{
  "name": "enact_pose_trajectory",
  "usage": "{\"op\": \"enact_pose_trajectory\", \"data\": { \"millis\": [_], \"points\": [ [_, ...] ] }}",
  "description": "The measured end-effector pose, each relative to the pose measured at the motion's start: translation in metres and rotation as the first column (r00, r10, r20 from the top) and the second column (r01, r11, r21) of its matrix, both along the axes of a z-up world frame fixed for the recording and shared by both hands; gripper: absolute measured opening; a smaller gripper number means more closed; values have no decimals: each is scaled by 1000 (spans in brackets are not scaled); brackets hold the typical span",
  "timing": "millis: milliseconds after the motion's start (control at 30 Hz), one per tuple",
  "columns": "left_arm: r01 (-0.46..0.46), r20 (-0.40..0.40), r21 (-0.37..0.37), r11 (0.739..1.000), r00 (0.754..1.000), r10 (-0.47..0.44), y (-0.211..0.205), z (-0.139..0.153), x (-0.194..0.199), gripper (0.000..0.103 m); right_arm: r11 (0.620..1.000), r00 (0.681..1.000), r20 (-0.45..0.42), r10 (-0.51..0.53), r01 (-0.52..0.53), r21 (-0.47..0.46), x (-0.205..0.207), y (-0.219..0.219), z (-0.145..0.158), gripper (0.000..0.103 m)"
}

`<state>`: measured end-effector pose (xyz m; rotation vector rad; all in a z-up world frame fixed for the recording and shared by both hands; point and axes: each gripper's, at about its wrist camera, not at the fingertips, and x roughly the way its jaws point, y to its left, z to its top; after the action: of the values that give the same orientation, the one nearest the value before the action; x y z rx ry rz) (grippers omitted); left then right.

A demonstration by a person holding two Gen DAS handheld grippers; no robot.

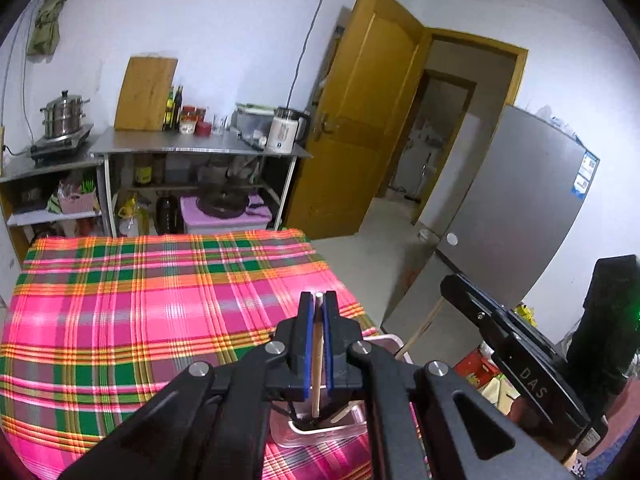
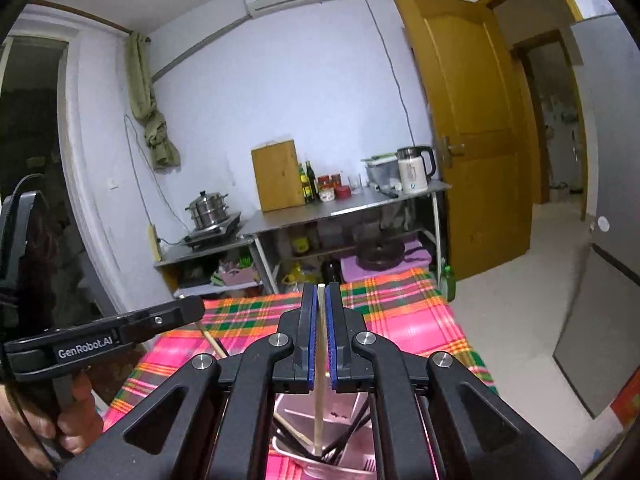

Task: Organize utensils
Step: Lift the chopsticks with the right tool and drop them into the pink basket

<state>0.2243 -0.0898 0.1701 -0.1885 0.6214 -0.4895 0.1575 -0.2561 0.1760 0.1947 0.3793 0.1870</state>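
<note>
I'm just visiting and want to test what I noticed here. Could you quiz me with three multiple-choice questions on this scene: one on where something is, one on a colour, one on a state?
1. Where does the utensil holder stand?
A. on the plaid cloth
B. on the steel shelf
C. on the floor

2. What colour are the gripper pads?
A. red
B. blue
C. white

3. What is the right gripper doing?
A. hanging open
B. shut on nothing
C. shut on a chopstick

Answers:
1. A, the plaid cloth lies under it.
2. B, blue strips line both fingers.
3. C, a pale chopstick sits clamped between them.
</note>
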Motion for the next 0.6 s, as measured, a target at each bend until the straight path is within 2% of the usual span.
{"op": "enact_pose_trajectory", "data": {
  "millis": [167,367,433,500,600],
  "points": [
    [7,-47,6,1000,999,-7,-2,-26,6,5,1000,999,-34,8,-8,-10,5,2,-22,4],
    [3,-63,9,1000,998,-3,0,-40,4,6,1000,997,-79,15,-16,-19,5,2,-45,4],
    [3,-61,9,1000,998,-3,2,-41,0,8,1000,995,-94,20,-22,-16,4,1,-51,5],
    [3,-55,10,1000,998,-3,4,-42,-4,18,999,994,-107,27,-30,-20,2,0,-55,5],
    [-1,-32,8,1000,999,1,8,-37,-14,25,999,992,-127,21,-26,-38,-1,1,-56,5]
  ]
}}
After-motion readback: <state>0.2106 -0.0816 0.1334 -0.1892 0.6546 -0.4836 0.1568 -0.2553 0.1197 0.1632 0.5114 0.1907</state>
